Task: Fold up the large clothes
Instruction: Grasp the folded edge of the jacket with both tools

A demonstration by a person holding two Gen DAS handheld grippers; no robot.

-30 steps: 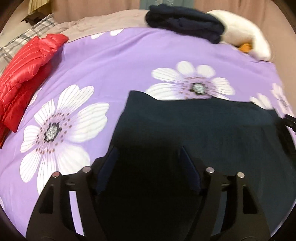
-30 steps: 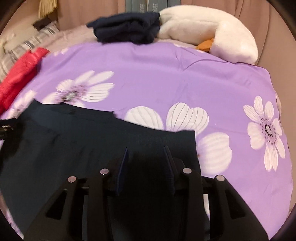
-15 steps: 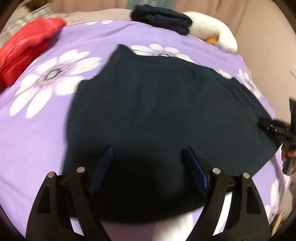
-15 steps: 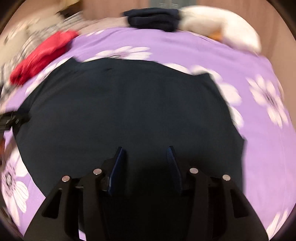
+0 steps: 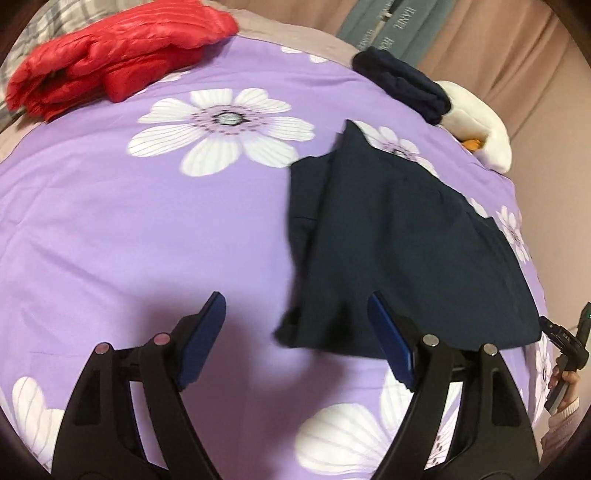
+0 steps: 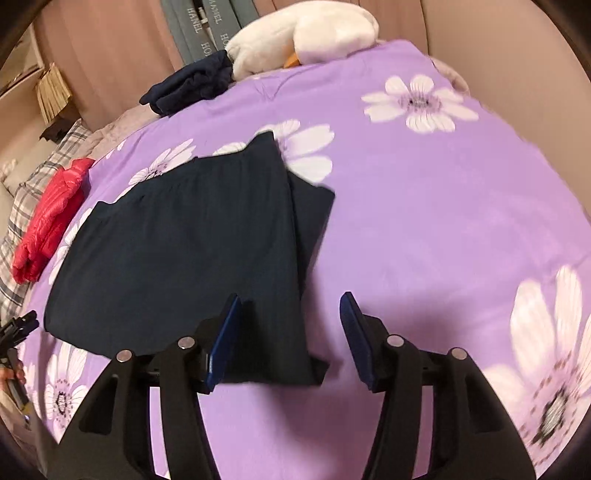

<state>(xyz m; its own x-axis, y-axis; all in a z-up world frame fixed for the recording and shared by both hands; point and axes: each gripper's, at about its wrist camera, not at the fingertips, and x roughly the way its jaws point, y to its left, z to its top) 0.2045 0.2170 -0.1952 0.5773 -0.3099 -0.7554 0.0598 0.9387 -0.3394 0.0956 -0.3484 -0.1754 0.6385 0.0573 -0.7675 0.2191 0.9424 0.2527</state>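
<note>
Nearest, both tools are held empty above the purple floral bedspread (image 5: 129, 229): the left gripper (image 5: 295, 339) has its blue pads spread wide, and the right gripper (image 6: 288, 339) is parted likewise. Just beyond them the dark navy garment (image 5: 399, 251) is laid flat in a rough rectangle, with a second layer showing along one side edge (image 6: 314, 214). In the left wrist view it lies ahead and to the right; in the right wrist view, ahead and to the left, so it sits between the two tools, its near hem just past the pads. Its long axis is judged to run from near to far. Open bedspread is left on both sides. Farther off lie a red puffer jacket (image 5: 110, 48), a folded navy pile (image 6: 188, 85) and a white plush toy (image 6: 295, 33).
</note>
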